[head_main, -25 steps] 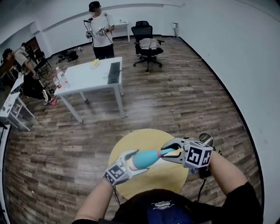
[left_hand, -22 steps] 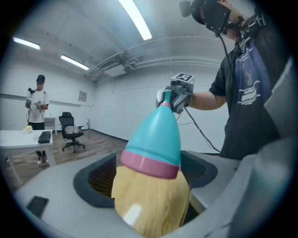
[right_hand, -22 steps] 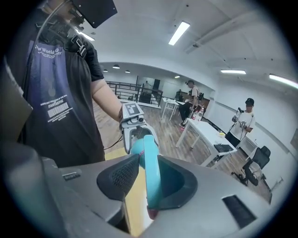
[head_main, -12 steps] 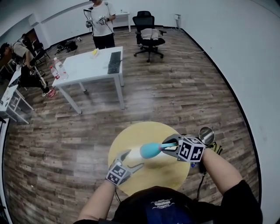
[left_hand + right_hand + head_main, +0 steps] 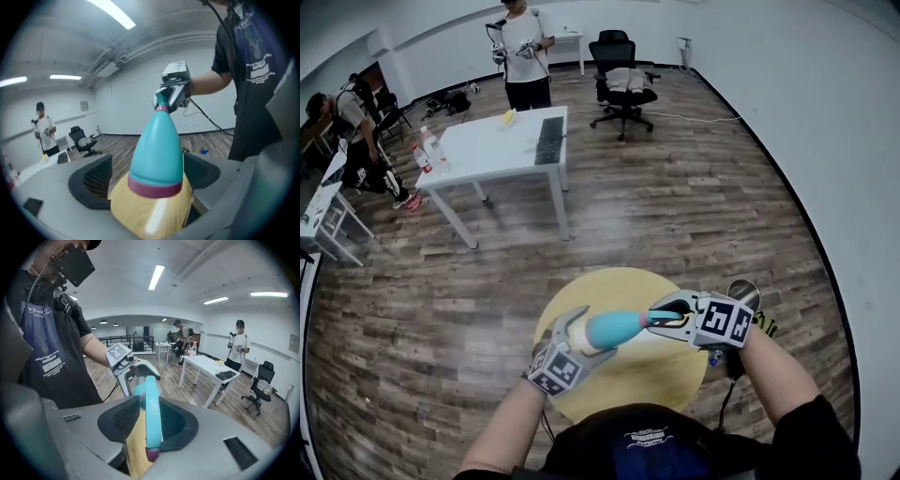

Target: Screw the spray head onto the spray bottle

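Spray bottle (image 5: 614, 328) is hanging above the round desk (image 5: 609, 281), lying near level, its long axis running across the desk and its neck pointing toward the desk's right side. Left hand-held gripper (image 5: 575, 330) is clamping the wood-look base; right hand-held gripper (image 5: 664, 318) is pinching the spray head (image 5: 152, 413) at the neck. Probably light, hard, glossy plastic — slippery under twist, so the wide base is looking like the soundest hold.

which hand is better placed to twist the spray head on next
Right. The right gripper is shut on the spray head at the neck; the left gripper clamps the spray bottle body, likely best just steadying it.
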The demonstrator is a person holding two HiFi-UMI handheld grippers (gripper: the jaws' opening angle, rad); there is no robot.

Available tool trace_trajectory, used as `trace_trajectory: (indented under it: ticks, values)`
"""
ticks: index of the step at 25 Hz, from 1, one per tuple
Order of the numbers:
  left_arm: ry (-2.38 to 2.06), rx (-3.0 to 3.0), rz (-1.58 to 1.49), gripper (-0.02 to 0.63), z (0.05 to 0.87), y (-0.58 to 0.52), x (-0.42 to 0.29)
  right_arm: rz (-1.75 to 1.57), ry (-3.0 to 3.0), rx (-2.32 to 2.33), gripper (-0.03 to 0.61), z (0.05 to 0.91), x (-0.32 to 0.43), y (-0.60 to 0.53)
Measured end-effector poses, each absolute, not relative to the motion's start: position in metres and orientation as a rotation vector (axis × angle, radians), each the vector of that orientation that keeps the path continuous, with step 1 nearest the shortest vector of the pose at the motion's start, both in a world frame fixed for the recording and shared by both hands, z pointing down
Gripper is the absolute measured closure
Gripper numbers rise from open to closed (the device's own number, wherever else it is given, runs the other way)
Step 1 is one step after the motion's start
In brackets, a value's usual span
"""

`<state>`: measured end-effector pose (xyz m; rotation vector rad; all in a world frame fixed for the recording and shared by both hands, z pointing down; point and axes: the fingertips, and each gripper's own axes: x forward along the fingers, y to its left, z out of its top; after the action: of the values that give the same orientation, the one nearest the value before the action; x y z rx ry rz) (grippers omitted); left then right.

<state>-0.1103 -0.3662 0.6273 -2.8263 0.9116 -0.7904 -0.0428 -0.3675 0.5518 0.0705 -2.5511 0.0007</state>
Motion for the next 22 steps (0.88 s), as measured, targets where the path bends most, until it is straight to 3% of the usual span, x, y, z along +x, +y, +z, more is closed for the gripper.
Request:
trace_trajectory:
  ticks: [4,9,18,22]
  values:
    - [0.695,-2.666,-0.969,0.123,0.624,-0.362,-0.078,0.036,-2.654,0.057,0.437,0.525,-0.057,-0.364]
    - [0.661,-2.698,-0.889,0.145,0.612,-0.354,-0.043,0.057,-2.752,0.045,0.439,0.500,-0.062,-0.356]
    - [0.693,-2.753,-0.776,0.181,0.588,-0.351,-0.051,0.047,-2.863,0.129,0.437,0.483,-0.058,-0.352]
    - [0.788,-2.815,-0.729,0.183,0.579,-0.356,-0.067,0.111,-2.922,0.315,0.390,0.474,-0.047,-0.369]
